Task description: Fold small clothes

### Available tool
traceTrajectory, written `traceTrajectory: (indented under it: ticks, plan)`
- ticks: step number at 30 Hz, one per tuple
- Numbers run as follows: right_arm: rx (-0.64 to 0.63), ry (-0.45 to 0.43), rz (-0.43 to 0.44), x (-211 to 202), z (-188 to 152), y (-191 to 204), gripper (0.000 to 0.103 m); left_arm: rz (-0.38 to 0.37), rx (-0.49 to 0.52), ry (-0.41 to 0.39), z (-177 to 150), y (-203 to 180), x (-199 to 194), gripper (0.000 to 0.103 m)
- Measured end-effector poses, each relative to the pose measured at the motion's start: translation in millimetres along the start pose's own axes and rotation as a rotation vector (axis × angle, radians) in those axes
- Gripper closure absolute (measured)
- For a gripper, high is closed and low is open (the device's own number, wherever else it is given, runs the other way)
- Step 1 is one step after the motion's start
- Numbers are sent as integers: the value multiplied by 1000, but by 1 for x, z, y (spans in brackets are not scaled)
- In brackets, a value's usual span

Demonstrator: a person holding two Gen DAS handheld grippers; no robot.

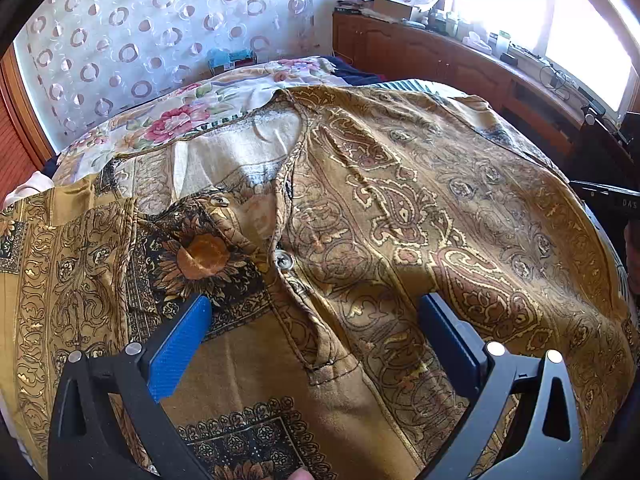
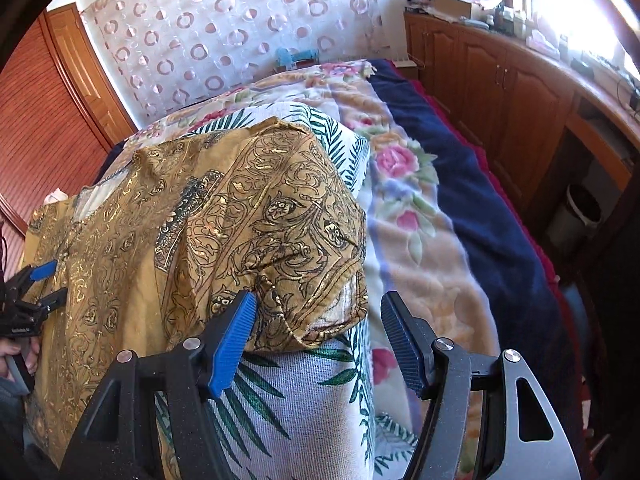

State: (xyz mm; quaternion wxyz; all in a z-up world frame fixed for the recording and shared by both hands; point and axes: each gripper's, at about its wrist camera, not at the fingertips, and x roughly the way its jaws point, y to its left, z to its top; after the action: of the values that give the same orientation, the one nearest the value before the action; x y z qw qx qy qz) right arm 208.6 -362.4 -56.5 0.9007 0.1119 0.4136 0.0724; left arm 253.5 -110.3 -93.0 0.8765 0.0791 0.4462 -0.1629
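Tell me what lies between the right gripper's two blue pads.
In the right wrist view, the right gripper stands open. Between its pads lies the gold patterned shirt's sleeve end, and beneath it the white leaf-print cloth. Neither pad presses on it.

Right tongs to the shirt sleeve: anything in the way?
Nothing visible. The right tongs stand open just over the sleeve, whose hem lies between the pads, on the leaf-print cloth. No other thing lies between them.

The bed (image 2: 496, 208) carries a floral blanket (image 2: 404, 184). A palm-print cloth (image 2: 288, 400) lies on the blanket, and the gold shirt (image 2: 224, 216) lies on that cloth, at its 10 o'clock side.
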Motion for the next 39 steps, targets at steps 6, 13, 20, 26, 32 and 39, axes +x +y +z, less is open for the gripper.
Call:
traceTrajectory:
  ticks: [6,13,20,26,32,39]
  plan:
    - [52,20,39,1,3,-11,37,0,0,0,0,0,0,0]
    - [6,-56,-7,-16,5,-1,91,-1,0,0,-1,0,0,0]
    - [-74,-175,-14,-46,29,30,93,14,-4,-10,-1,0,-4,0]
    - [-236,-216,76,-52,36,92,92,-15,-47,-75,-3,12,-33,0]
    - [-299,-126,198,-29,11,122,78,-30,-79,-139,-10,27,-62,0]
    - [-278,-99,148,-28,8,92,55,-33,-71,-178,-13,30,-72,0]
